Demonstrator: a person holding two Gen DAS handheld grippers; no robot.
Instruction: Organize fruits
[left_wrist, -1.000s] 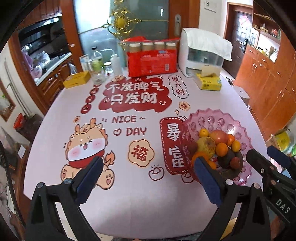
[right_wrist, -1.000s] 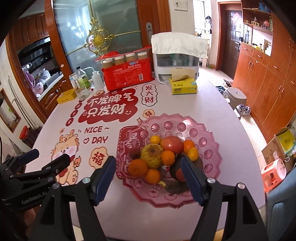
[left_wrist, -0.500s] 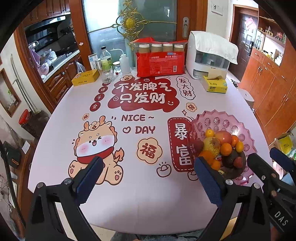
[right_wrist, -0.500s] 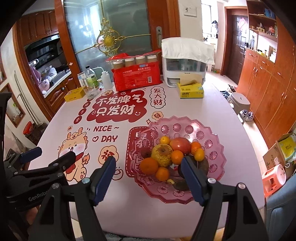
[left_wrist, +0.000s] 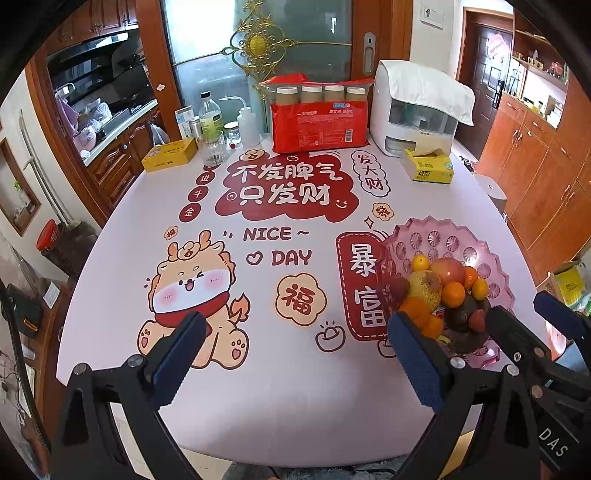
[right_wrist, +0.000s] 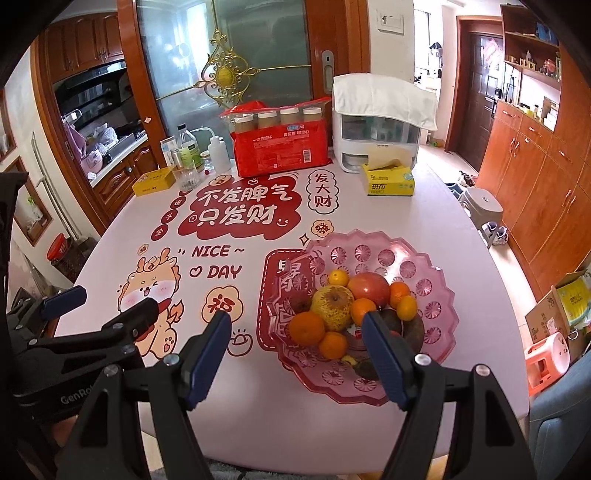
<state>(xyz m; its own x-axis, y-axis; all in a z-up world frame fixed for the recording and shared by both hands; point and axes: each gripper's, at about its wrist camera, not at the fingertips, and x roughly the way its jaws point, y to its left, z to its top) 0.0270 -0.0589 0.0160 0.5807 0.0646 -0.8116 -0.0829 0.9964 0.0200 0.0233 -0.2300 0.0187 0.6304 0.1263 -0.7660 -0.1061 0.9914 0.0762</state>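
A pink scalloped plastic fruit plate (right_wrist: 399, 254) stands on the table's right side, also in the left wrist view (left_wrist: 443, 236). It holds a heap of fruit: a yellow-brown pear (right_wrist: 332, 304), a red apple (right_wrist: 369, 286), several oranges (right_wrist: 306, 326) and dark fruits. My left gripper (left_wrist: 295, 354) is open and empty above the table's near edge, left of the plate. My right gripper (right_wrist: 297, 350) is open and empty above the plate's near left side, apart from the fruit.
The table carries a printed cloth (left_wrist: 288, 192). At the far edge stand a red pack of jars (left_wrist: 319, 118), a white appliance (left_wrist: 417, 110), a yellow tissue box (left_wrist: 428, 168), bottles with a glass (left_wrist: 214, 133) and a yellow box (left_wrist: 168, 153). Wooden cabinets (right_wrist: 535, 177) stand at the right.
Both grippers have drawn back and risen a little, so the table and plate look farther away. Both stay open. Nothing on the table has moved.
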